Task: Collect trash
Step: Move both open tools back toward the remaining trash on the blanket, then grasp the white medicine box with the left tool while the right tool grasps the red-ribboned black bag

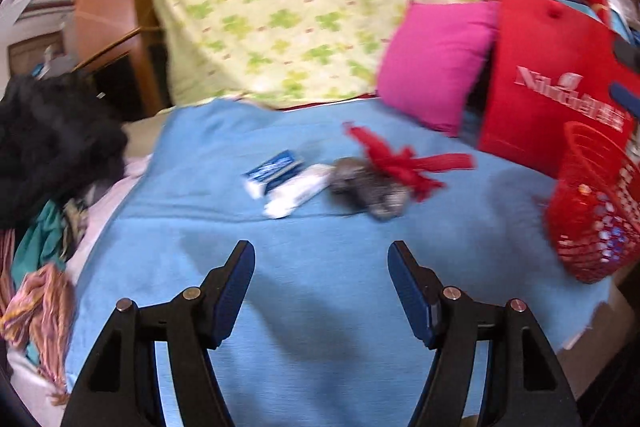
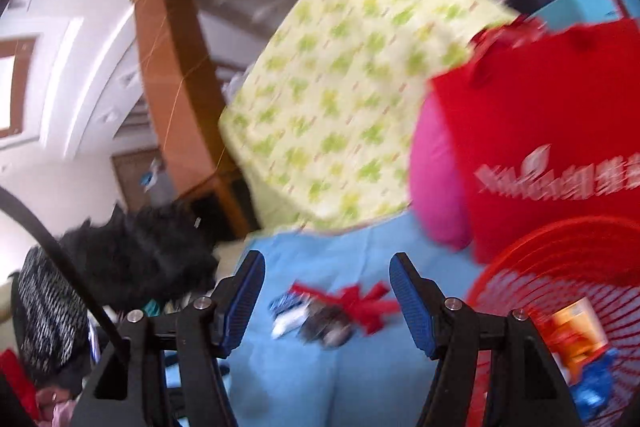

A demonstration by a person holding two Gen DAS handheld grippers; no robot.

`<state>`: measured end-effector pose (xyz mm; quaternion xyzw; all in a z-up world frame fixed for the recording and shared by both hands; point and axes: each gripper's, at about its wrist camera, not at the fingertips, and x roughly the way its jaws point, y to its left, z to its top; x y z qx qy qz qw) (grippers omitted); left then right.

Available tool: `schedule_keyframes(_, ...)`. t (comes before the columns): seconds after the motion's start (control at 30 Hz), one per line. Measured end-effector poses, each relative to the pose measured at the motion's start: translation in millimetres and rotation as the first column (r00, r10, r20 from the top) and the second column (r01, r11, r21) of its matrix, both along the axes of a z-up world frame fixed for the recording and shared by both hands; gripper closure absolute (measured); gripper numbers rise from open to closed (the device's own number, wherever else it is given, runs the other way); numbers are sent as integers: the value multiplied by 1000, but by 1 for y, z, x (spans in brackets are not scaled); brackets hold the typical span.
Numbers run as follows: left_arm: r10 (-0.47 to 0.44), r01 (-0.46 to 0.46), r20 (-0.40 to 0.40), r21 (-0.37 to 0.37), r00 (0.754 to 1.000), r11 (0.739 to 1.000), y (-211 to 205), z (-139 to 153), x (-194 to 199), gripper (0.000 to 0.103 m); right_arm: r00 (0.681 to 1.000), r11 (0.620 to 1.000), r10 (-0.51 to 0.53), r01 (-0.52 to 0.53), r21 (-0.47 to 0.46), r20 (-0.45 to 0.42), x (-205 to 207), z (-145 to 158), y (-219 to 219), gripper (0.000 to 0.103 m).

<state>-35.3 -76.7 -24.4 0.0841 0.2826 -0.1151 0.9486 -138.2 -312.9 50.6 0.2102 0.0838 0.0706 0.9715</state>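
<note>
Four scraps lie clustered mid-blanket (image 1: 360,267) on the bed: a blue-white wrapper (image 1: 274,169), a white packet (image 1: 298,189), a grey wad (image 1: 366,189), a red ribbon (image 1: 400,161). The red basket (image 1: 592,203) at right already holds some litter. Both grippers, left (image 1: 322,291) and right (image 2: 327,301), hover short, fingers apart and empty, the left tipped downward.

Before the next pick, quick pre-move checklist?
1. Left hand-held gripper open, nothing held: ok.
2. Right hand-held gripper open, nothing held: ok.
3. Trash left on the blue blanket: wrappers, grey wad, red ribbon: ok.
4. Red basket within view, holding items: ok.
5. Basket stable: cannot tell, it looks tilted.
6. Image sharpness: not ok, blurred.
</note>
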Motion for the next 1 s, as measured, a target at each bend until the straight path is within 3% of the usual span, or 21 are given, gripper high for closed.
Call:
schedule_keyframes(0.13,47,-47,-2,5,999,999,22,-5,20,33,987,996,67,-74,-39,-149,41,-22,39,34)
schedule_keyframes(0.37,42,-43,-49,-20,998,999,34,-29,72,33,926,986,93,-137,-94,-366,110,-68,71,36)
schedule_keyframes(0.47,49,-52,-117,-28,992,998,35,-43,97,33,904,984,98,-150,-95,-417,134,-86,74,37)
schedule_keyframes(0.6,32,-38,-133,-41,991,998,30,-49,121,33,885,985,82,-143,-100,-458,166,-103,74,39)
schedule_keyframes(0.77,21,-44,-202,-112,979,993,36,-58,154,33,865,987,79,-137,-80,-495,205,-122,70,40)
schedule_keyframes(0.9,6,-33,-204,-129,979,991,36,-59,168,33,857,990,68,-120,-71,-512,230,-131,68,39)
schedule_keyframes(1.0,-19,-6,-196,-128,980,992,31,-59,178,33,850,990,114,-140,-12,-514,245,-137,66,39)
